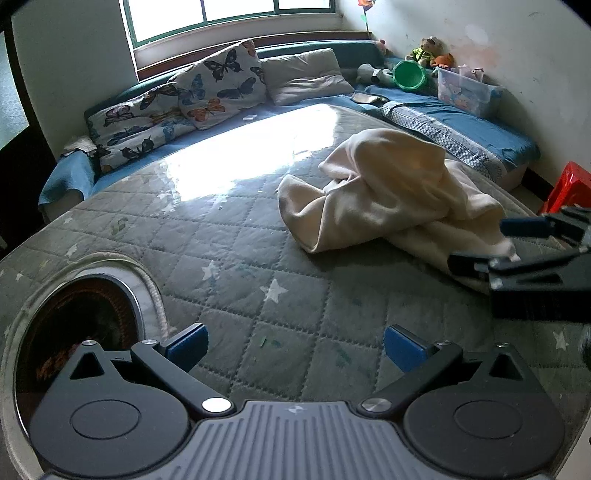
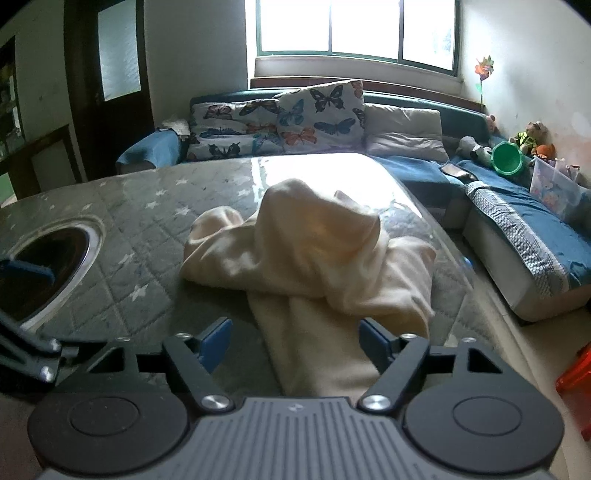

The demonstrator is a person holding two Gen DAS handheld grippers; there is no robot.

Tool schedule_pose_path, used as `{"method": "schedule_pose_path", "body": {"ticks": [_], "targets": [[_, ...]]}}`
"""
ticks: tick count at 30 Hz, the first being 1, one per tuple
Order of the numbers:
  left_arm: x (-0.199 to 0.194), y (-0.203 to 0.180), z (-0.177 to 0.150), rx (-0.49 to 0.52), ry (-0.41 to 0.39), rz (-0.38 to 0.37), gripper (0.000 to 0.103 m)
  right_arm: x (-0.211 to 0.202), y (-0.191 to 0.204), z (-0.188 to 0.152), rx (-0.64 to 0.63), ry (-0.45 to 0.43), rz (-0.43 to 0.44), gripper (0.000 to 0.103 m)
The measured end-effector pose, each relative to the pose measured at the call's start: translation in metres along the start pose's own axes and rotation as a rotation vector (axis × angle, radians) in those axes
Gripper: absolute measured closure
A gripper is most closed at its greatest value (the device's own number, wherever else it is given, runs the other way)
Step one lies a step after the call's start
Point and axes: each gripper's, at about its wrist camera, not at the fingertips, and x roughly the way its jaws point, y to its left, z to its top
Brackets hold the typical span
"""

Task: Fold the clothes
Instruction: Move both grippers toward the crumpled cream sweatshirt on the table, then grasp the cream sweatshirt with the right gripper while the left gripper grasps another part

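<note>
While your right gripper [image 2: 295,345] has its jaws spread either side of a strip of the cream garment [image 2: 314,251], the pads sit clear of the cloth. Your left gripper [image 1: 293,349] also has jaws spread, over bare quilted surface [image 1: 229,236]. That garment lies crumpled on the surface, right of your left gripper. Beyond it sit butterfly cushions [image 2: 280,122] under the window [image 2: 354,26].

Looking like a home living room. Showing a corner sofa [image 2: 517,236] with butterfly cushions [image 2: 317,110], stuffed toys [image 1: 424,51] beneath a window [image 2: 354,29].
</note>
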Motion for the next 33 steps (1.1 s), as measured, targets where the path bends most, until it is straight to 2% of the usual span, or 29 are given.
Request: {"method": "schedule_pose_path", "body": {"ticks": [14,20,23,25,28,33], "targets": [[0.005,0.007,0.0,-0.009,0.015,0.01,0.0,0.045,-0.027,0.048,0.034,-0.033,-0.042,0.032],[0.006,0.011,-0.002,-0.01,0.018,0.013,0.0,0.069,-0.032,0.054,0.04,-0.007,-0.022,0.041],[0.006,0.013,-0.003,-0.008,0.019,0.014,0.0,0.076,-0.033,0.054,0.05,0.006,0.008,0.059],[0.006,0.015,-0.005,-0.008,0.02,0.016,0.0,0.077,-0.032,0.054,0.058,0.005,0.024,0.077],[0.006,0.019,-0.007,-0.012,0.022,0.021,0.0,0.072,-0.03,0.054,0.051,-0.013,0.028,0.09],[0.004,0.029,-0.009,-0.028,0.018,0.029,0.0,0.048,-0.019,0.052,0.023,-0.067,0.075,0.096]]}}
